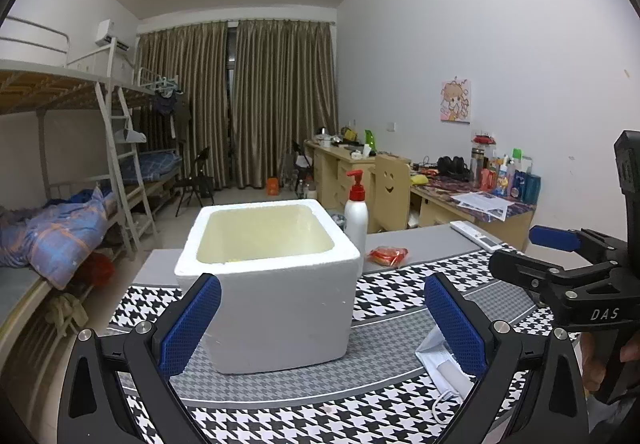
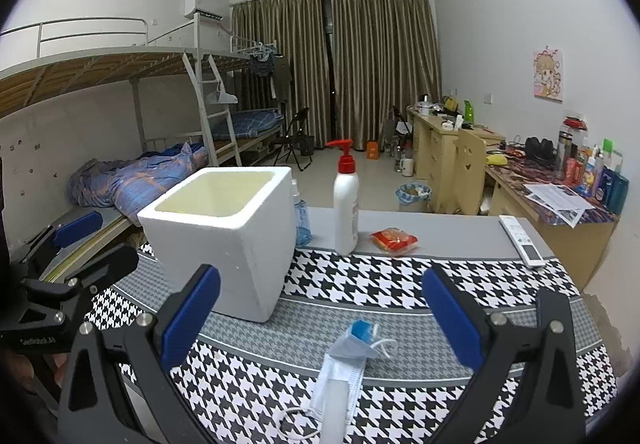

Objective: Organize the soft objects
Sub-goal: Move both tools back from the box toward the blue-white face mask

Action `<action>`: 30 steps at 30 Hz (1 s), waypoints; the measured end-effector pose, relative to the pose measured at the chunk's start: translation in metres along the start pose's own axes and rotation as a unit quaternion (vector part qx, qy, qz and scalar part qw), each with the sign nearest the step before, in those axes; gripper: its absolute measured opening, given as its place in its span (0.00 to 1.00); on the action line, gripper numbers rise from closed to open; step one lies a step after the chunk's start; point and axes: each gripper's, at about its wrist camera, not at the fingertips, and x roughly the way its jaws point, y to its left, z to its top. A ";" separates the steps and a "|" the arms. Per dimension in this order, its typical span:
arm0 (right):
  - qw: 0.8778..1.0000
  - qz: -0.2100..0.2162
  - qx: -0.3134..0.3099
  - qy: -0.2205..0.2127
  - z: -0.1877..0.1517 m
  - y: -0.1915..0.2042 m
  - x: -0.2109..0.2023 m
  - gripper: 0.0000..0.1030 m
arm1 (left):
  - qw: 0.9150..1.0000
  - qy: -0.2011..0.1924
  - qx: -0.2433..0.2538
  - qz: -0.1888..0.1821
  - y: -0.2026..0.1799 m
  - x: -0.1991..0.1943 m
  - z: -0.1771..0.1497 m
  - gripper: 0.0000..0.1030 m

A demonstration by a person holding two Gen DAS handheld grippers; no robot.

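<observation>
A white foam box (image 1: 276, 284) stands open-topped on the houndstooth cloth; it also shows in the right wrist view (image 2: 228, 236). A crumpled pale-blue face mask (image 2: 344, 368) lies on the cloth between my right gripper's open fingers; in the left wrist view the mask (image 1: 438, 364) is partly behind my right finger pad. My left gripper (image 1: 322, 324) is open and empty, just in front of the box. My right gripper (image 2: 320, 324) is open and empty above the mask. A red snack packet (image 2: 394, 240) lies behind.
A white pump bottle with a red top (image 2: 346, 212) stands right of the box, with a blue-labelled bottle (image 2: 302, 220) behind the box. A white remote (image 2: 522, 240) lies near the table's right edge. Bunk beds are left, desks right.
</observation>
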 end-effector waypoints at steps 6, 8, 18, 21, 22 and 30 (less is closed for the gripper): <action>1.000 -0.011 0.002 -0.001 -0.007 -0.007 -0.003 0.99 | 1.000 0.000 0.005 -0.006 -0.008 0.005 -0.003 0.99; 1.000 -0.011 0.004 -0.002 -0.008 -0.009 -0.004 0.99 | 1.000 0.002 0.006 -0.009 -0.010 0.007 -0.004 0.99; 1.000 -0.025 -0.001 0.003 -0.015 -0.015 -0.006 0.99 | 1.000 0.009 0.011 -0.021 -0.019 0.011 -0.008 0.99; 1.000 -0.029 -0.001 0.004 -0.016 -0.017 -0.007 0.99 | 1.000 0.014 0.013 -0.024 -0.021 0.013 -0.009 0.99; 1.000 -0.029 0.000 0.004 -0.017 -0.018 -0.007 0.99 | 1.000 0.015 0.013 -0.025 -0.022 0.014 -0.010 0.99; 0.999 -0.034 0.014 0.009 -0.022 -0.026 -0.009 0.99 | 0.999 0.021 0.017 -0.036 -0.026 0.018 -0.012 0.99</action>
